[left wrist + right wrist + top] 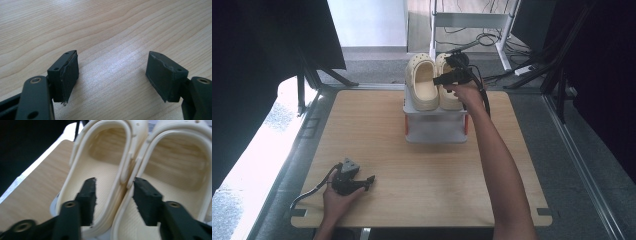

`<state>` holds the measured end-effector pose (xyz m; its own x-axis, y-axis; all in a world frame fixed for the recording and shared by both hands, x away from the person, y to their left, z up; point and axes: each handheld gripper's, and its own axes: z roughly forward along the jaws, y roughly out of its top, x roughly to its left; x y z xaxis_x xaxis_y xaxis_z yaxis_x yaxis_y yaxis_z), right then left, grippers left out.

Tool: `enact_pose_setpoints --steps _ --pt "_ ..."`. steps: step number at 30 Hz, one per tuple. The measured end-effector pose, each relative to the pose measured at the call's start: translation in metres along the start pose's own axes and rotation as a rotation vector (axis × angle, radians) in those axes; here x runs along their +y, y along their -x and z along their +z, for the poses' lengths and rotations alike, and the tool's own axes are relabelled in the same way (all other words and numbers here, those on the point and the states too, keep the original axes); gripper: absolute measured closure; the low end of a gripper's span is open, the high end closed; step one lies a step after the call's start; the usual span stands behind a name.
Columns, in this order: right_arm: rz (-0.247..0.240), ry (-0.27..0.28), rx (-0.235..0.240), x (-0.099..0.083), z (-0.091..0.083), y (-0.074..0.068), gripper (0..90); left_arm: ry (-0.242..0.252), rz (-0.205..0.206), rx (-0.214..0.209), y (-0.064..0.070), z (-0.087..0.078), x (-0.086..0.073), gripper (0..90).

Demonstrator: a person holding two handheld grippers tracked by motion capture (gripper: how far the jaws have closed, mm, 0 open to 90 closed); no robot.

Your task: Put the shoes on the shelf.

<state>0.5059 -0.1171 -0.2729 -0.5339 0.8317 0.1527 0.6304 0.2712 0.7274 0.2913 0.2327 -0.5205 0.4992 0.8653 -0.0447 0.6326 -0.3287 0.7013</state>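
The left gripper (371,179) rests low on the table (422,165) at its near left, jaws wide apart and holding nothing. Far across, an outstretched arm carries the right gripper (113,195), jaws parted astride the touching inner rims of two cream clogs (424,82) atop a white rack (434,125)

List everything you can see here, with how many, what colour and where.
Clogs: two, cream, side by side on top of the rack.
Rack: one, white with orange side trim, far middle of the table.
Table: one, light wood.
Desk frame: one, white, on the floor beyond the table, cables beside it.
Left gripper: one, black, resting near the table's near left edge, jaws open on nothing.
Right gripper: one, black, at the clogs, jaws open astride their two touching inner walls.
Forearms: two, reaching in from the near edge.
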Motion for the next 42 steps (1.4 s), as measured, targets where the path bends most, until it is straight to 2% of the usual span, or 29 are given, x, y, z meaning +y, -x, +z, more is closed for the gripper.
enact_pose_setpoints --steps 6,15,18,22,27,34,42 --pt "-0.057 0.01 0.119 -0.017 -0.012 -0.004 62.3 -0.002 0.001 -0.003 0.0 0.0 0.0 26.7" --pt "-0.16 0.036 0.201 -0.047 -0.027 -0.015 61.2 -0.001 0.004 0.004 0.0 0.001 0.001 26.7" --pt "-0.198 0.055 0.23 -0.065 -0.032 -0.017 60.2 0.001 0.001 0.006 0.0 0.001 0.001 26.6" --pt "-0.223 0.076 0.266 -0.088 -0.039 -0.018 59.0 0.001 0.002 0.01 0.001 0.001 0.001 26.6" --pt "-0.233 0.095 0.3 -0.117 -0.043 -0.014 58.0 0.003 0.002 0.013 0.001 0.002 0.001 26.6" --pt "-0.219 0.101 0.308 -0.148 -0.039 -0.005 56.8 0.005 0.0 0.014 0.001 0.002 0.001 26.6" --pt "-0.201 0.087 0.304 -0.16 -0.03 0.001 55.9 0.004 0.0 0.014 0.001 0.002 0.001 26.6"
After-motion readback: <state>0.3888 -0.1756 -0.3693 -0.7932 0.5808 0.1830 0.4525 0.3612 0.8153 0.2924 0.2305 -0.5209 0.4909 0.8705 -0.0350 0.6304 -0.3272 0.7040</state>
